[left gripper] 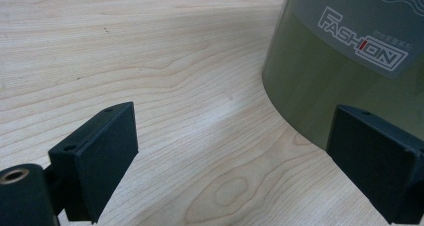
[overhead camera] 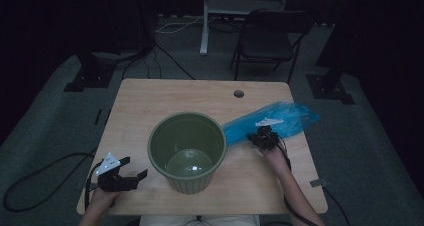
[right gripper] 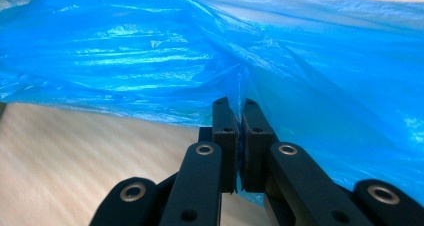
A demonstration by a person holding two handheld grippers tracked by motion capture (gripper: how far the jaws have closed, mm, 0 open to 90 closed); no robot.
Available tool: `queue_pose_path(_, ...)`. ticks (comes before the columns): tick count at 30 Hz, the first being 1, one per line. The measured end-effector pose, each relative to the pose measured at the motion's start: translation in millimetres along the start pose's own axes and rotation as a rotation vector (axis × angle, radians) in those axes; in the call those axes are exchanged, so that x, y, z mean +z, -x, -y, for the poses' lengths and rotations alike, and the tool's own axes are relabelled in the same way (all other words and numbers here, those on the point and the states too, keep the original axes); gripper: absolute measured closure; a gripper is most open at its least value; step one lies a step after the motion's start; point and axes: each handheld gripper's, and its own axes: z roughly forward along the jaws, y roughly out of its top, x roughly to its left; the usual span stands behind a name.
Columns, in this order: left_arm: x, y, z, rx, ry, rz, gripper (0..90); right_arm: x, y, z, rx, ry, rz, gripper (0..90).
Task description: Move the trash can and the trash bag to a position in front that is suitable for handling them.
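A green plastic bin (overhead camera: 187, 151) stands upright in the middle of the wooden table (overhead camera: 165, 96), its mouth open and nothing inside. Its side with a "FASHION" label (left gripper: 350, 56) rises just past my left gripper (left gripper: 235, 161), which is open with only bare wood between its jaws. That left gripper (overhead camera: 131, 172) sits at the table's front left, pointing toward the bin. A crumpled blue plastic bag (overhead camera: 272, 121) lies right of the bin. My right gripper (overhead camera: 262, 136) is shut on the blue bag's near edge (right gripper: 235, 76), the film pinched between its jaws (right gripper: 240, 116).
A round cable hole (overhead camera: 238, 93) sits near the table's far edge. A dark folding chair (overhead camera: 270, 38) and a white stand leg (overhead camera: 204, 31) are beyond the table. Cables run across the grey floor at left.
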Motion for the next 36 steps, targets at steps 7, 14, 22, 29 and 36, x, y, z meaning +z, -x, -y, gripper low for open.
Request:
queue_pose_path(7, 0.6, 0.9, 0.2, 0.004, -0.005, 0.000, 6.9, -19.5, 14.1, 29.0, 0.030, -0.037, -0.070, 87.6)
queue_pose_path(14, 0.5, 1.1, 0.0, 0.002, -0.004, -0.002, 6.9, -31.4, -1.4, 59.6, 0.004, -0.053, -0.119, 80.2)
queue_pose_path(22, 1.2, 2.0, -0.1, 0.004, -0.006, 0.000, 6.9, -69.8, -20.9, 62.1, -0.003, -0.002, -0.088, 39.0)
queue_pose_path(29, 1.6, 2.5, -0.2, 0.008, -0.008, 0.003, 6.9, -105.1, 15.8, 67.8, 0.210, 0.086, 0.098, 41.0)
queue_pose_path(36, 1.9, 1.7, -0.1, 0.005, -0.007, 0.004, 6.9, -122.1, 72.8, 87.8, 0.468, 0.163, 0.266, 21.1)
